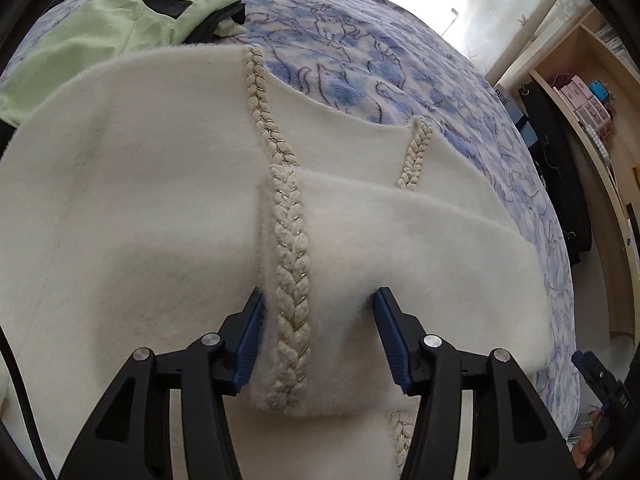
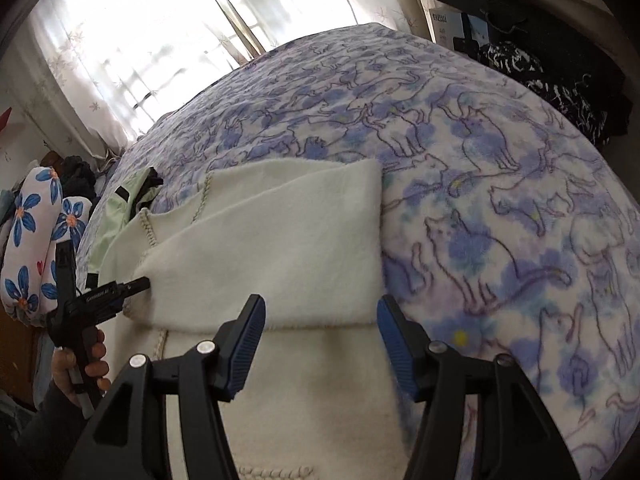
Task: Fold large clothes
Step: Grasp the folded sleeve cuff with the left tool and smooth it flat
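White fleece garment (image 1: 160,200), edged in braided trim (image 1: 290,276), lies spread on the bed beneath both tools we hold. A folded flap (image 1: 400,264) of it sits between the fingers of our left gripper (image 1: 319,336); the jaws stand apart and the blue pads (image 1: 250,344) rest beside the fleece without pinching it. In the right wrist view, our right gripper (image 2: 320,340) hangs over the near right edge of the same garment (image 2: 280,248), jaws apart and nothing clamped between them. That view also shows the left gripper (image 2: 138,283) at the flap's left corner, held by a hand (image 2: 86,372).

Under the garment we see a bedspread (image 2: 500,200) printed with blue and purple cats, covering the whole bed. A pale green garment (image 1: 100,36) with a black patch lies at the far left. Beyond the bed's far end, sheer curtains (image 2: 140,40) glow with daylight. Wooden shelves (image 1: 580,92) with small boxes stand at the right, and a cushion with blue flowers (image 2: 32,252) sits off the left side.
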`<state>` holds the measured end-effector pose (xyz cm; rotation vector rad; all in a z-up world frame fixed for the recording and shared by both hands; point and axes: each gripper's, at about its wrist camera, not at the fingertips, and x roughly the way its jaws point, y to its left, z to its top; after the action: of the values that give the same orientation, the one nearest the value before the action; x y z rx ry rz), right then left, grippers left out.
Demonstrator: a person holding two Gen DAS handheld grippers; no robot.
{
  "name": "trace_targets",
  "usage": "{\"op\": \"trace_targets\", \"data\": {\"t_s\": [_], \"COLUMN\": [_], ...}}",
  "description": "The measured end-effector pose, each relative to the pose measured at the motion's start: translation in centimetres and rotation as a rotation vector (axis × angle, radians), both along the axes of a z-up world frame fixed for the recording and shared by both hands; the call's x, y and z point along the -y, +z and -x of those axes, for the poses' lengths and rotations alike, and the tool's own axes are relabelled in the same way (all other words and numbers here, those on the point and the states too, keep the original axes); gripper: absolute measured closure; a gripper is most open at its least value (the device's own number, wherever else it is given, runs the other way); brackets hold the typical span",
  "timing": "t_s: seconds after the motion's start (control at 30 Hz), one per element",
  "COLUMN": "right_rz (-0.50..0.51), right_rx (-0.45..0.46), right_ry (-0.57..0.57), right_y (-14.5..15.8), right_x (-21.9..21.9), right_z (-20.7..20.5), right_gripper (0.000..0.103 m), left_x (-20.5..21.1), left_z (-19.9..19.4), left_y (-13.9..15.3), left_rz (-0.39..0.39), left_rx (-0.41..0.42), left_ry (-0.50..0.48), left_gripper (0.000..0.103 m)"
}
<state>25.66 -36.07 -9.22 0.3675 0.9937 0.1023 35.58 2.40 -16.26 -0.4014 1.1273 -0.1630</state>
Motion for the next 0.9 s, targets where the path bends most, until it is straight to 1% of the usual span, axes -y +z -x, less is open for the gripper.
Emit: {"op": "trace_targets", "data": {"t_s": [0.13, 0.2, 0.23, 0.27, 0.3, 0.33, 0.43, 0.47, 0.53, 0.57, 0.6, 0.7, 0.73, 0.77, 0.8, 0.83, 0.9], "right_rz": [-0.064, -0.101, -0.130, -0.155, -0.171, -0.181, -0.213, -0.215, -0.213, -0.205, -0.197, -0.177, -0.168, -0.149, -0.106, -0.042, 0.038], "right_rx": [-0.055, -0.076, -0.090, -0.107, -0.121, -0.132, -0.145, -0.143, -0.133, -0.134, -0.136, -0.140, -0.137, -0.122, -0.112, -0.101, -0.032], "right_ry": [-0.013, -0.024, -0.031, -0.037, -0.047, -0.053, -0.054, -0.049, -0.036, -0.030, -0.025, -0.013, -0.006, 0.006, 0.024, 0.030, 0.038], "right_y": [-2.1, -3.2, -3.8, -4.5, -5.2, -5.7, -6.5, -6.6, -6.5, -6.5, -6.6, -6.7, -6.7, -6.6, -6.3, -5.8, -4.8], "right_x": [2.2, 3.0, 3.4, 3.8, 4.0, 4.2, 4.2, 4.1, 3.9, 3.7, 3.6, 3.0, 2.7, 2.3, 1.7, 1.2, 0.4], "right_z": [-4.5, -6.3, -7.2, -7.9, -8.6, -9.1, -10.2, -10.3, -10.7, -11.0, -11.2, -12.1, -12.3, -12.4, -12.5, -12.5, -12.3], "right_gripper": [0.045, 0.045, 0.045, 0.045, 0.045, 0.045, 0.045, 0.045, 0.045, 0.045, 0.045, 0.045, 0.045, 0.054, 0.090, 0.089, 0.090], "left_x": [1.0, 1.4, 1.5, 1.6, 1.5, 1.3, 0.3, 0.0, -0.6, -0.8, -1.1, -1.8, -1.8, -1.7, -1.5, -1.4, -1.3], "left_z": [-1.4, -1.7, -1.7, -1.7, -1.6, -1.3, 0.4, 0.9, 1.7, 1.8, 1.7, 0.7, 0.5, 0.4, 0.4, 0.4, 0.6], "left_y": [0.0, 0.3, 0.5, 0.6, 0.8, 1.2, 2.9, 3.4, 3.8, 3.6, 3.3, 1.5, 1.1, 0.9, 0.9, 1.2, 1.7], "left_rz": [-0.031, -0.052, -0.072, -0.094, -0.095, -0.079, -0.054, -0.056, -0.089, -0.106, -0.103, -0.065, -0.063, -0.065, -0.065, -0.060, -0.065], "left_rx": [0.003, 0.022, 0.030, 0.033, 0.040, 0.060, 0.150, 0.175, 0.204, 0.205, 0.194, 0.117, 0.105, 0.104, 0.112, 0.128, 0.172], "left_ry": [-0.028, -0.039, -0.047, -0.055, -0.059, -0.056, -0.029, -0.019, -0.004, 0.002, 0.009, 0.030, 0.036, 0.040, 0.039, 0.033, 0.038], "left_gripper": [0.050, 0.053, 0.063, 0.076, 0.083, 0.087, 0.088, 0.088, 0.088, 0.088, 0.088, 0.087, 0.087, 0.087, 0.087, 0.087, 0.087]}}
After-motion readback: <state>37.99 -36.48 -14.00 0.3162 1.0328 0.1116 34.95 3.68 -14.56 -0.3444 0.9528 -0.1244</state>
